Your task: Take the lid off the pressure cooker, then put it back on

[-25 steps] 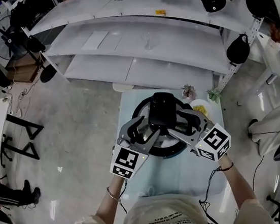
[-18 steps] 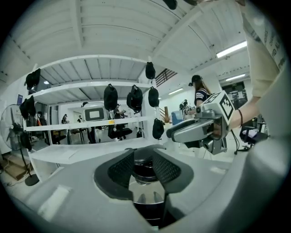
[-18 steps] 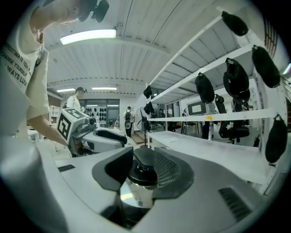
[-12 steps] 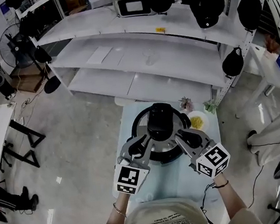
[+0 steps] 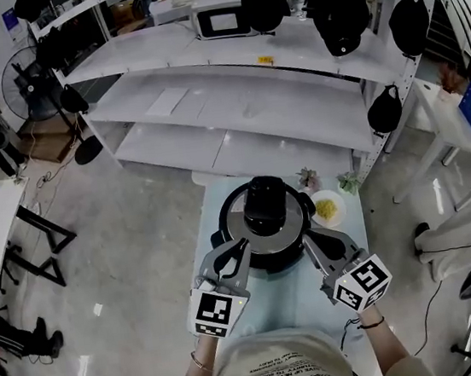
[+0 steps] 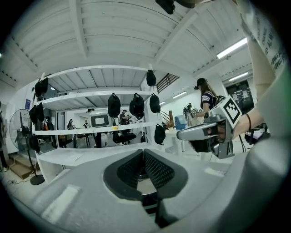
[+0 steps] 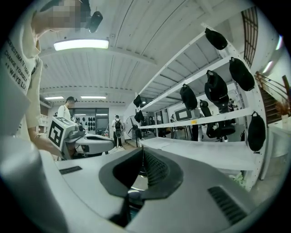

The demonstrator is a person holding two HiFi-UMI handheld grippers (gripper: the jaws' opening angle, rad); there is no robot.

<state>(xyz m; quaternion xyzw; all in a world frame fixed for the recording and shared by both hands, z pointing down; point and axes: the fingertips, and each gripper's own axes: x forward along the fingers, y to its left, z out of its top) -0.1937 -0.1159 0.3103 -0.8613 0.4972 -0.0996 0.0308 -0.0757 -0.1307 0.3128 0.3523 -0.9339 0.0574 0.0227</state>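
Where shelving (image 5: 232, 97) backs it, pale table (image 5: 280, 296), pressure cooker (image 5: 267, 221), grey floor (image 5: 130, 240).

bright ceiling strip light (image 7: 81, 44), slight glare; strong fisheye distortion, dark edges.

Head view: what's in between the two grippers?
The near side of the pressure cooker, in the head view, between the left gripper and right gripper; their jaws have just closed, empty.

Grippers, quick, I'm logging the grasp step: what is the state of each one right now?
Left gripper: jaws have just been closing, now shut, nothing between them.
Right gripper: jaws have just been closing, now shut, nothing between them.
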